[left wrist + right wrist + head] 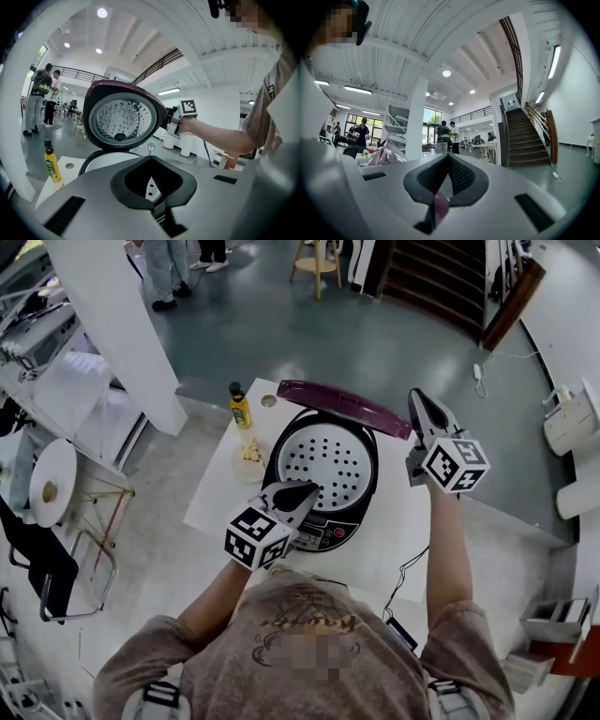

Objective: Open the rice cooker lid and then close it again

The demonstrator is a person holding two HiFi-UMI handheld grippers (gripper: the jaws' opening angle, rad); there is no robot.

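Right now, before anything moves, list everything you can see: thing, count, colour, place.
table: one, white, in front of the person
rice cooker: one, dark, middle of the table, open
lid: one, maroon, upright at the cooker's far side, perforated silver plate inside
bottle: one, yellow with black cap, far left of the table
cable: one, black, by the table's near right edge
stool: one, wooden, on the floor far behind
left gripper: one, grey, jaws together, over the cooker's front
right gripper: one, grey, jaws together, at the lid's right end
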